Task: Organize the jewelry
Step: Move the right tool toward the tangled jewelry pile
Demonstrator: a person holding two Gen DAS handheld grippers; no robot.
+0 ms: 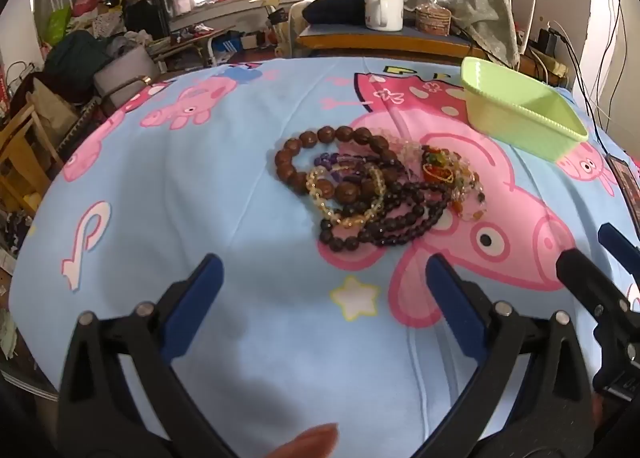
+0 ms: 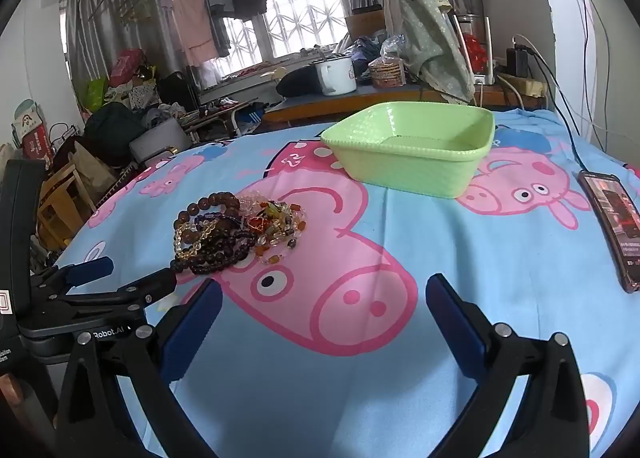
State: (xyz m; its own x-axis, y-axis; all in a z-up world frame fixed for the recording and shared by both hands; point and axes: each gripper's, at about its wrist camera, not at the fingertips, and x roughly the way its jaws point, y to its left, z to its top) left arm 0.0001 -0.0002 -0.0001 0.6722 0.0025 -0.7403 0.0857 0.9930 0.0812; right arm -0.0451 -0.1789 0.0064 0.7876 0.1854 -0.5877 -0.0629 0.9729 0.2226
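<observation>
A pile of bead bracelets (image 1: 376,186) lies on the blue cartoon-pig sheet (image 1: 160,186): big brown wooden beads, dark purple beads, clear yellow beads and mixed orange stones. It also shows in the right wrist view (image 2: 236,232). An empty light green plastic basket (image 2: 412,146) stands behind and to the right of the pile; it shows in the left wrist view (image 1: 520,110) too. My left gripper (image 1: 324,278) is open and empty, just short of the pile. My right gripper (image 2: 324,306) is open and empty, to the right of the pile and in front of the basket.
A phone (image 2: 614,226) lies on the sheet at the right edge with its cable running back. Behind the bed a low table holds a white enamel mug (image 2: 336,76) and a round tin (image 2: 386,70). Bags and clutter fill the floor at left.
</observation>
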